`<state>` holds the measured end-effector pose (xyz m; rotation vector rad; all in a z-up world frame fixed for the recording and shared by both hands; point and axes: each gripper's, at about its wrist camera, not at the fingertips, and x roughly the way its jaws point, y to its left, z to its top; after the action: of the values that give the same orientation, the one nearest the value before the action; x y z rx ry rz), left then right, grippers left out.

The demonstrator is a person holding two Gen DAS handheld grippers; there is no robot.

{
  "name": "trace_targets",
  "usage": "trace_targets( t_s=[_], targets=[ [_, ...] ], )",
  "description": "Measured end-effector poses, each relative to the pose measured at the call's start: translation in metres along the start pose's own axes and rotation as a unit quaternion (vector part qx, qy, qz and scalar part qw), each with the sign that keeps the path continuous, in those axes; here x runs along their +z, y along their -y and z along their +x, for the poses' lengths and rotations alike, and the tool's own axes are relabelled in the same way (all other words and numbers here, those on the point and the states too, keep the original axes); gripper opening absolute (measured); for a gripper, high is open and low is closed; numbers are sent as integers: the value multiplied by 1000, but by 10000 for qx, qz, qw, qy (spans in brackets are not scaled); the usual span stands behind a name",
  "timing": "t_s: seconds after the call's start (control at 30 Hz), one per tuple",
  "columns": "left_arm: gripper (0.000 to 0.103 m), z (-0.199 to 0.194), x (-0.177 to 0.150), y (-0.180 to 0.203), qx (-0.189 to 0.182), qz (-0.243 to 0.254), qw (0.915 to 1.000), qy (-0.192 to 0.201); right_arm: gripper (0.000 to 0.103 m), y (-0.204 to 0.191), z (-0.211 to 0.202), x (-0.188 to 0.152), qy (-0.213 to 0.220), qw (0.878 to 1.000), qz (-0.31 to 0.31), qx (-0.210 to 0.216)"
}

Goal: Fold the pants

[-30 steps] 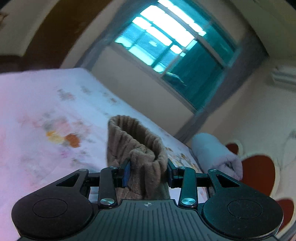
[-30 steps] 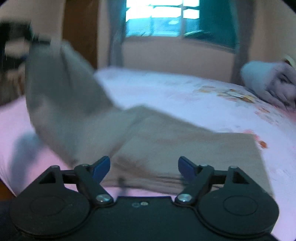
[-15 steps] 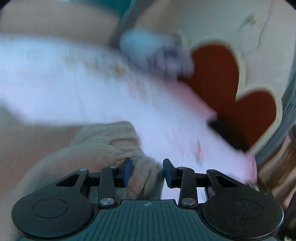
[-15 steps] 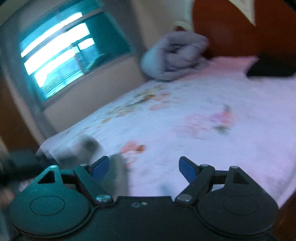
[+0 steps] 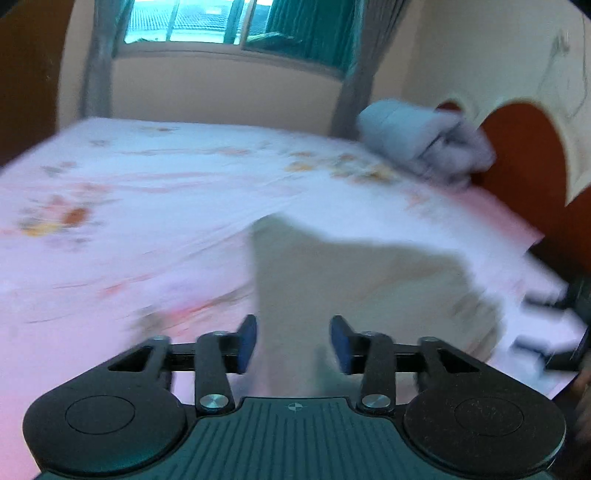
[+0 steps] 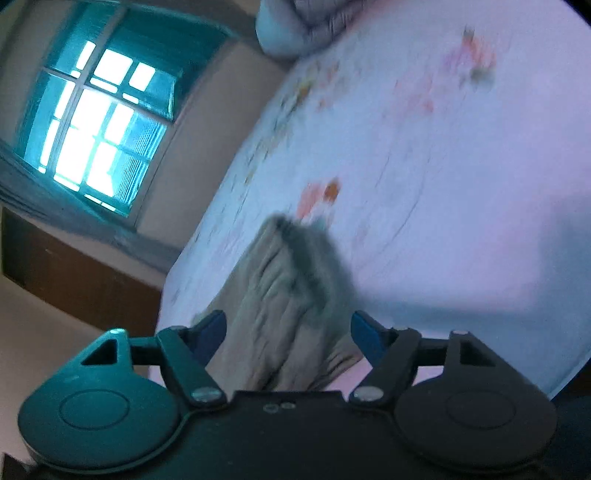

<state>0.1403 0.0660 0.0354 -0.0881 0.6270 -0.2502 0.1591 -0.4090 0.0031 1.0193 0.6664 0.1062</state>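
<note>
Here the left gripper is opening around the pants, lower centre, pads clear. The right gripper is closing, cloth between, not yet pinched. Letting go early could slump the fold.

Your window glares upper left, blown out; room dim, bedsheet motion-smeared, fisheye bending both frames' edges.

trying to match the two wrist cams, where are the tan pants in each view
Left wrist: the pants lie low and right of centre on the bed, running back between the opening jaws of the left gripper, pads clear of the cloth.
Right wrist: the pants sit bottom centre, bunched between the closing jaws of the right gripper, not pressed yet.
Shared landmark: the rolled grey blanket at the bed's far end.
</note>
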Motion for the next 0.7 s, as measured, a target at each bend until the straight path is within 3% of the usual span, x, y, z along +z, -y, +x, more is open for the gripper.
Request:
trace_targets(
  t_s=[0.13, 0.23, 0.37, 0.4, 0.43, 0.53, 0.6, 0.7],
  targets=[
    [54, -20, -30, -25, 176, 222, 9993, -225, 61, -6, 25, -5, -418, 9978, 424, -300],
    [54, -9, -34, -11, 123, 541, 9980, -311, 61, -20, 36, -6, -349, 9964, 399, -663],
    [55, 4, -40, 14, 291, 1298, 9899, -492, 58, -43, 40, -9, -113, 9961, 17, -877],
    [55, 9, -37, 20, 306, 1413, 9881, -529, 48, -46, 43, -11, -108, 9952, -80, -974],
    [55, 18, -31, 29, 332, 1472, 9868, -591, 42, -47, 45, -13, -98, 9940, -131, -1082],
    [55, 24, -27, 34, 116, 1456, 9877, -554, 42, -42, 43, -12, -67, 9939, -92, -1100],
    [55, 34, -24, 35, 194, 1442, 9877, -573, 41, -41, 46, -11, -28, 9948, -145, -1010],
    [66, 50, -20, 30, 357, 1291, 9889, -646, 34, -48, 54, -9, -122, 9933, -352, -1092]
  ],
)
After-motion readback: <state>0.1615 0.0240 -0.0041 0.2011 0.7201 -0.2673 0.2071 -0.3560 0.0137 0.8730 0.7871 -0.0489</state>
